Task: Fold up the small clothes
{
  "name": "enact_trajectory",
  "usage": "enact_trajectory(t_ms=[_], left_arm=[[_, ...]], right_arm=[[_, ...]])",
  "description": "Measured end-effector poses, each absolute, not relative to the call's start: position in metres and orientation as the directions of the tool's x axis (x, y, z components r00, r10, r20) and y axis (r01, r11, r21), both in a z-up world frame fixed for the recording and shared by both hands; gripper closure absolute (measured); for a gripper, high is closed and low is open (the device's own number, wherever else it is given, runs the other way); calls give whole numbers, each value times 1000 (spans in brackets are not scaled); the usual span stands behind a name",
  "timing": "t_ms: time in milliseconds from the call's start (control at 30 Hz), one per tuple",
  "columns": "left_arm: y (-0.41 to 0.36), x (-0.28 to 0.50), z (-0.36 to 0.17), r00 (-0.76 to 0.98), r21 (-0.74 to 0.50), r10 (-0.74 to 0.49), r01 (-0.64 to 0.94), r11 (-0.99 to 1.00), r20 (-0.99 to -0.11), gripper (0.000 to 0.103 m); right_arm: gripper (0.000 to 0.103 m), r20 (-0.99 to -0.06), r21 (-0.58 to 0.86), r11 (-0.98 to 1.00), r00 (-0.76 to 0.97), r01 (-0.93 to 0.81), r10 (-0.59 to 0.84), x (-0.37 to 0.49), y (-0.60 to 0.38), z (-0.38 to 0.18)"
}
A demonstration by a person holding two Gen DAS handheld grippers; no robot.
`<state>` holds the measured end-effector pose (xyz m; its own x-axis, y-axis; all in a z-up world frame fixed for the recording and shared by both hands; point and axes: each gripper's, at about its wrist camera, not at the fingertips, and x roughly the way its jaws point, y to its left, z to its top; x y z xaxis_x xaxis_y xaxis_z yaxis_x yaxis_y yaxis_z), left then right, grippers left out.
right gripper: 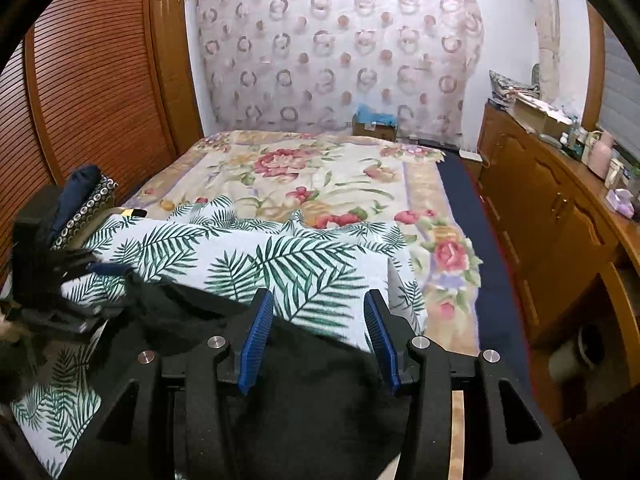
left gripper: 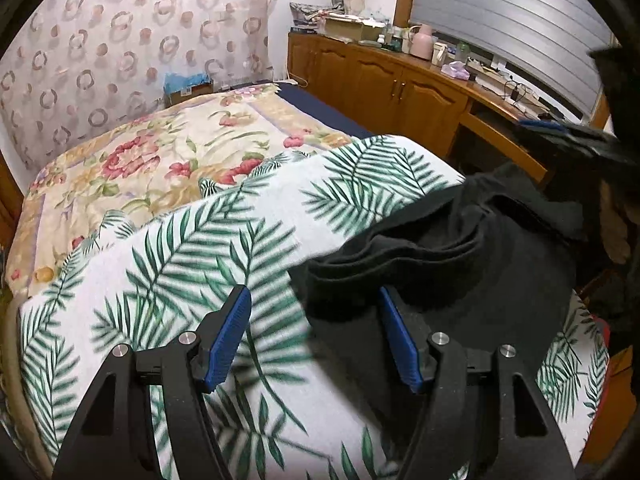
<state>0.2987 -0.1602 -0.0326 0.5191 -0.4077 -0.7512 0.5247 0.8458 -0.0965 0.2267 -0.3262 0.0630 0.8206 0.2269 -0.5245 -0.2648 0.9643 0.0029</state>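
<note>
Black garment (left gripper: 472, 264) on leaf-print cover (left gripper: 224, 248), rumpled, apparently unfolded; left gripper (left gripper: 316, 340) and right gripper (right gripper: 320, 344) both spread wide, empty; folding all remains.

Black garment (right gripper: 320, 380) under parted jaws

The left wrist camera sat just behind the left tool (left gripper: 316, 340) and looked forward and down along its fingers, close over the palm-leaf sheet (left gripper: 208, 248), facing the curtain (left gripper: 132, 40) and the cabinets (left gripper: 384, 80) at right. The right wrist camera sat behind the right tool (right gripper: 318, 340), also close, facing up the bed (right gripper: 320, 176) toward the curtain (right gripper: 340, 48). Both views shared the black garment (left gripper: 460, 264) (right gripper: 304, 392), sheet, bed, curtain and cabinets.
</note>
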Motion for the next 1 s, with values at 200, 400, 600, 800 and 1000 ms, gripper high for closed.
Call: enact_trajectory(t_ms=[200, 400, 600, 800, 1000], left_arm=[[-159, 314, -40, 524, -96, -393, 505, 858, -756, 36], [-158, 315, -49, 500, -121, -407, 508, 853, -764, 36], [-155, 320, -52, 473, -167, -433, 505, 847, -767, 35], [-156, 319, -53, 472, -163, -429, 506, 847, -770, 34], [-156, 318, -53, 471, -163, -429, 505, 847, -770, 34]], right_arm=[[54, -537, -3, 954, 805, -300, 251, 188, -320, 53], [54, -603, -22, 942, 756, -336, 255, 170, -313, 37], [81, -647, -75, 933, 729, -352, 223, 176, -312, 30], [96, -599, -125, 953, 786, -277, 150, 196, -325, 53], [84, -552, -95, 983, 830, -155, 78, 219, -348, 72]])
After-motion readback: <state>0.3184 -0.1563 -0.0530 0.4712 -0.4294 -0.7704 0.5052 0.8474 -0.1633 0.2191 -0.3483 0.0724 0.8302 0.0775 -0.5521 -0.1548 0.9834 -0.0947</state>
